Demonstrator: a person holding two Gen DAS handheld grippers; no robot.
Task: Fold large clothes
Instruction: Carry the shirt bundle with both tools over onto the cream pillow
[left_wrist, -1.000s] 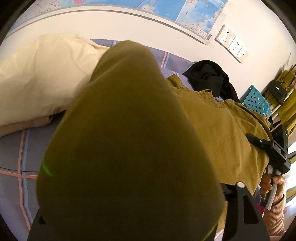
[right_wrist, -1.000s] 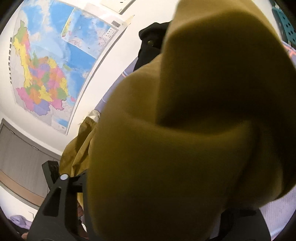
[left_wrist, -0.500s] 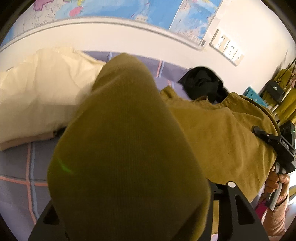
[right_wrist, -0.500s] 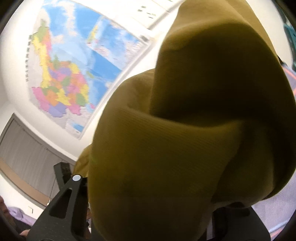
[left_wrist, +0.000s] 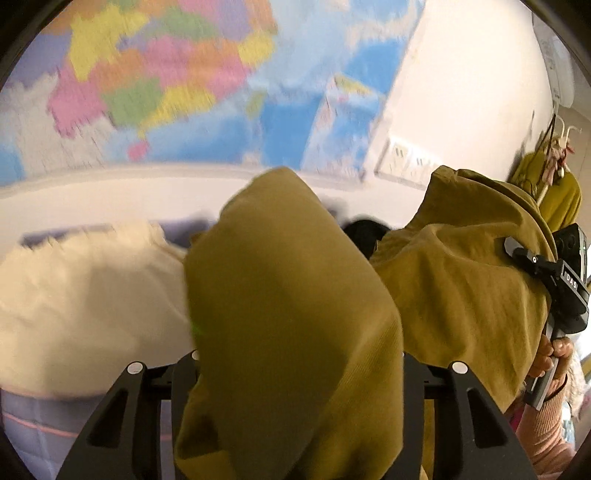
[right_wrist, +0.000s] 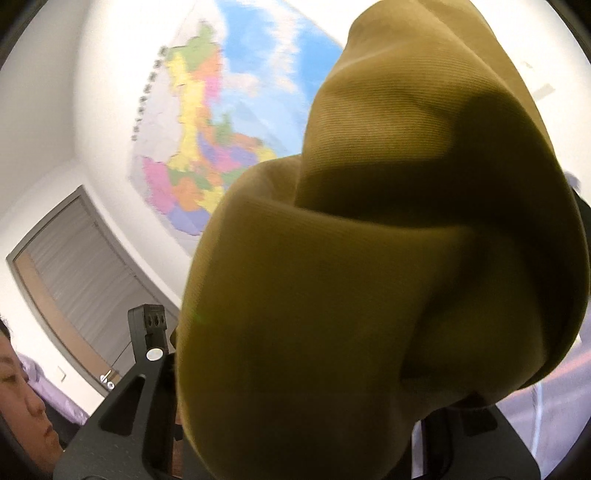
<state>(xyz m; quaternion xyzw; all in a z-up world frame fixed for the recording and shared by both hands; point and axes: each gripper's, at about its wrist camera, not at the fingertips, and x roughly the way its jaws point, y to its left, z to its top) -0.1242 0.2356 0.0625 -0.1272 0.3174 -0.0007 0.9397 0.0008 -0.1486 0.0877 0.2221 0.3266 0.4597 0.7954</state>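
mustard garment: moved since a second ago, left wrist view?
Yes. The mustard garment has risen: its top was below the wall sockets and is now level with them.

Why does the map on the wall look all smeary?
Left wrist view: the wall map is streaked with motion blur, while the mustard corduroy garment close to the lens stays sharper. Right wrist view: the map is only softly blurred, and the fisheye lens bends the wall.

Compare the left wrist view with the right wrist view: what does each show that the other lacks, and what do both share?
Only the left wrist view shows the cream quilt, the white wall sockets and the right hand-held gripper clamping cloth. Only the right wrist view shows the grey door and part of a person at the edge. Both show the mustard corduroy garment bunched close to the lens and the colourful wall map.
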